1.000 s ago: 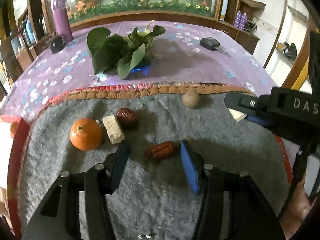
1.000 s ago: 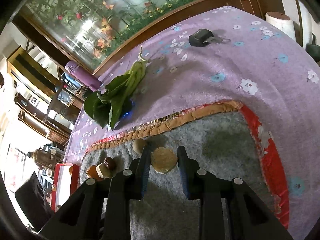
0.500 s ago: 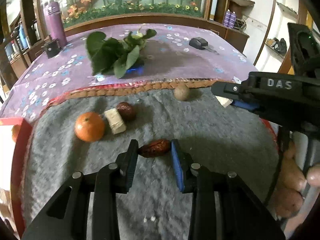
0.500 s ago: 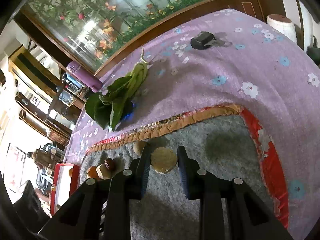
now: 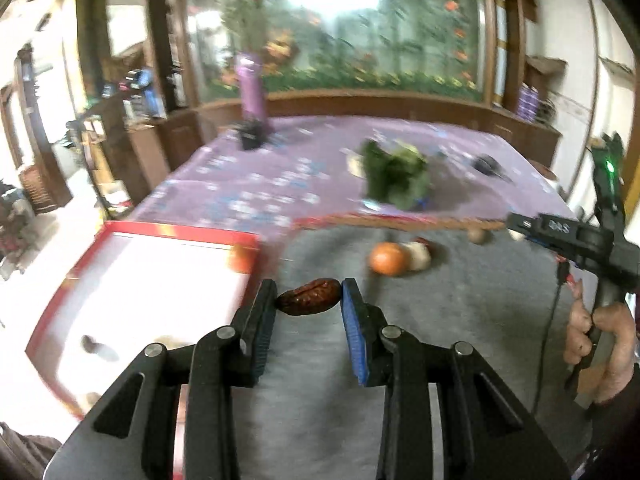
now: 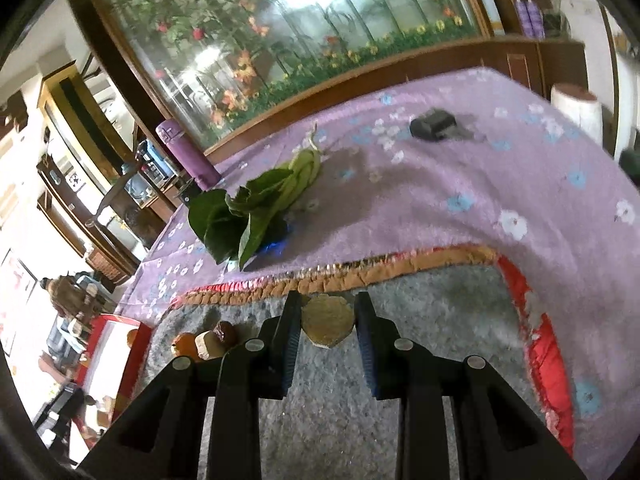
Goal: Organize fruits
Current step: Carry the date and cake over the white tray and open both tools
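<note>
Fruits are spread over a grey fuzzy mat [image 5: 460, 320] with an orange-and-red trim, laid on a counter under a purple flowered cloth [image 6: 500, 184]. Largest to smallest:

- Red-rimmed box [image 5: 52, 312], white inside, at the mat's left edge; an orange fruit sits in its far corner, small dark bits near the front, blurred.
- Leafy greens [image 6: 256, 208] on the cloth beyond the mat; purple bottle [image 6: 188, 152] at the far edge; black key fob [image 6: 434, 128] further right.
- Left hand-held gripper [image 5: 308, 300]: jaws just closed in, now narrow and clamped on a red date [image 5: 310, 300], wrinkled, glossy, dark red-brown, held lengthwise between the pads and off the mat, near the box's right wall.
- Right hand-held gripper [image 6: 327, 320]: narrow, pads pressed on both sides of a pale tan chunk [image 6: 327, 322], rough flat face, at the mat's far edge by the trim. Writing on its body reads roughly "DAS" in the left view, blurred. A hand [image 5: 600, 336] holds its grip.
- Tangerine [image 5: 387, 259] on the mat, touching a pale cut piece [image 5: 418, 256], with a second date [image 6: 226, 332] just behind.
- Small round brown fruit [image 5: 476, 235] near the trim; can't identify it.
</note>
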Demonstrator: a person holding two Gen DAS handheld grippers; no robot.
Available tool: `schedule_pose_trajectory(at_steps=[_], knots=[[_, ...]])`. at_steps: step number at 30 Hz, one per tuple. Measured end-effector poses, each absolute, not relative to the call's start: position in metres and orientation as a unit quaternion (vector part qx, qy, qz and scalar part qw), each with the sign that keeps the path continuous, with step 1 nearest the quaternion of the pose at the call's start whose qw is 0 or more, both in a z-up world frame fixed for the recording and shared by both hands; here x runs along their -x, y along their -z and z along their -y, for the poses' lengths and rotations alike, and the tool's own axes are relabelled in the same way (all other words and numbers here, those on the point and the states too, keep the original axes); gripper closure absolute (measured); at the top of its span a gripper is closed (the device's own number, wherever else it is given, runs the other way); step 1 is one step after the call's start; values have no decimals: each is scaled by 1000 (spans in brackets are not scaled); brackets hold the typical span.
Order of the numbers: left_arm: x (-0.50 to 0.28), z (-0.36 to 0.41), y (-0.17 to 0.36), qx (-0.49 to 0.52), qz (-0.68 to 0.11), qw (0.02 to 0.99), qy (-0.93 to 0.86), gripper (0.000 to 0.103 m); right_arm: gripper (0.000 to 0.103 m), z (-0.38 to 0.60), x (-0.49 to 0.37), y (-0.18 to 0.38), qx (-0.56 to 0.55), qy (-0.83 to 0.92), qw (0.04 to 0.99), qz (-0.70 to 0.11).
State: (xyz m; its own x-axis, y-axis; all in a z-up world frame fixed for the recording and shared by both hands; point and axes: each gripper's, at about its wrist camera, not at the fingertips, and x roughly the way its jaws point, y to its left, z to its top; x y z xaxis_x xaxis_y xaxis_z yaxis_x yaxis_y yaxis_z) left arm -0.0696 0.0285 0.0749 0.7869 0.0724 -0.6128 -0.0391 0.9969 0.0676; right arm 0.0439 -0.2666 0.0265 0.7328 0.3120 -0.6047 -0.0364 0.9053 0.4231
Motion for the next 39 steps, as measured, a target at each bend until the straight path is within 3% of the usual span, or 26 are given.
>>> schedule_pose_trajectory(at_steps=[9, 22, 39], knots=[[90, -115, -85, -6, -299, 948, -108, 73, 76, 213, -28, -46, -170, -133, 912, -349], [104, -191, -68, 41, -304, 939, -155, 73, 77, -6, 21, -64, -79, -327, 866, -371], [94, -218, -36, 62, -354, 921, -150, 72, 76, -71, 47, -30, -25, -344, 847, -403]])
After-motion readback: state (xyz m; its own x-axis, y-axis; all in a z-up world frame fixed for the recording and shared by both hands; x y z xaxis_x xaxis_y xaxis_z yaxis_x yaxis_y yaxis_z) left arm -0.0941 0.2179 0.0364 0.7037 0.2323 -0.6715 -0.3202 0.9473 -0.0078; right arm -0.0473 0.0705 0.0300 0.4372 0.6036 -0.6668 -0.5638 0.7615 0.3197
